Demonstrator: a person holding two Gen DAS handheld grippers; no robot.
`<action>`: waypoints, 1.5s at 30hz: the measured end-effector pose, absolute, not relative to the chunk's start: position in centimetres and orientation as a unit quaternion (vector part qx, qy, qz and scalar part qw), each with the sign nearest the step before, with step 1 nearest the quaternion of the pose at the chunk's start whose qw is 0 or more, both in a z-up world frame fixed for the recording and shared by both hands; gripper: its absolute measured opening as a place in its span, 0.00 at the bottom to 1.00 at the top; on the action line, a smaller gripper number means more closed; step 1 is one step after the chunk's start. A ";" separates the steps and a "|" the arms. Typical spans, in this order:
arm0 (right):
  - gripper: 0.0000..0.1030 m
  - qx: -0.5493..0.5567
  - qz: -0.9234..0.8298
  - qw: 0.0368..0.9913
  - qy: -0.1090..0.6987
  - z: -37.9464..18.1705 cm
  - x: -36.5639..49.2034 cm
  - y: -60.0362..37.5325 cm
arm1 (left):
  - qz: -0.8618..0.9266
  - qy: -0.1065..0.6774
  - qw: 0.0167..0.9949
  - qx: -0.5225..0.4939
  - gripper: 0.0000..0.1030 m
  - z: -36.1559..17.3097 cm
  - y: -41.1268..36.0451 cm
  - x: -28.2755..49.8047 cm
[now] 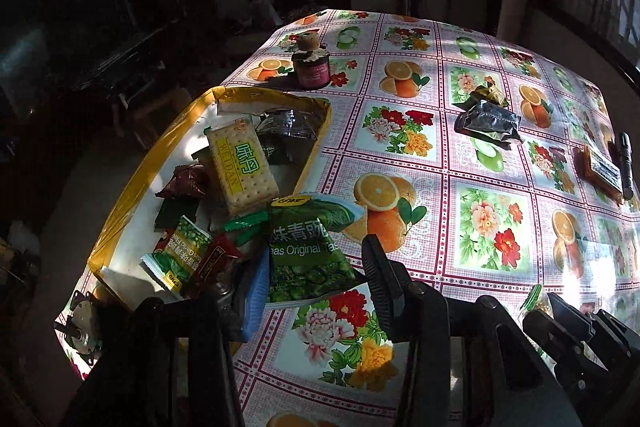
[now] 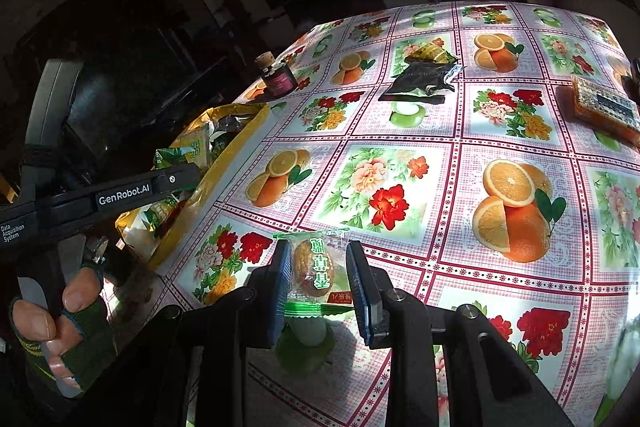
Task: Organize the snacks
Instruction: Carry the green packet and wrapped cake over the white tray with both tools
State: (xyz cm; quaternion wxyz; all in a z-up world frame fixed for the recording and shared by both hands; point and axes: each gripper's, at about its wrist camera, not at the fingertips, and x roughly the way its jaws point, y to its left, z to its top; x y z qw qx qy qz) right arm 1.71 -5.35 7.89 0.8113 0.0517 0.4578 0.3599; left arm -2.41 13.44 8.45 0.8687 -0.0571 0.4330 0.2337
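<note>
A yellow-rimmed box (image 1: 132, 183) at the table's left holds several snacks, among them a Weidan cracker pack (image 1: 242, 163). My left gripper (image 1: 316, 275) is open; a green pea packet (image 1: 310, 251) lies between its fingers, across the box's near corner. My right gripper (image 2: 318, 279) is shut on a clear, green-edged packet with a brown pastry (image 2: 316, 271), held above the tablecloth. The box also shows in the right wrist view (image 2: 240, 143). A black foil packet (image 1: 488, 123) and a green-gold packet (image 1: 492, 93) lie mid-table.
A small dark jar with a cork (image 1: 312, 65) stands behind the box. An orange flat pack (image 2: 604, 109) and a black pen (image 1: 626, 163) lie at the right. The floral oilcloth (image 1: 480, 219) covers the table. The left edge drops into a dark room.
</note>
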 end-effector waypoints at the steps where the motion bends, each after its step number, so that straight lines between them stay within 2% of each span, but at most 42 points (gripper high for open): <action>1: 0.30 0.050 0.363 0.810 0.458 8.0 1.5 -5.0 | 0.236 0.432 0.869 -0.058 0.42 8.5 13.7 -2.8; 25: 0.30 0.014 0.401 0.789 0.465 8.4 -1.2 -0.1 | 0.258 0.405 0.873 -0.081 0.42 9.1 16.9 -6.9; 45: 0.30 0.016 0.424 0.766 0.483 7.5 -1.5 2.5 | 0.269 0.416 0.861 -0.119 0.42 7.9 20.4 -7.7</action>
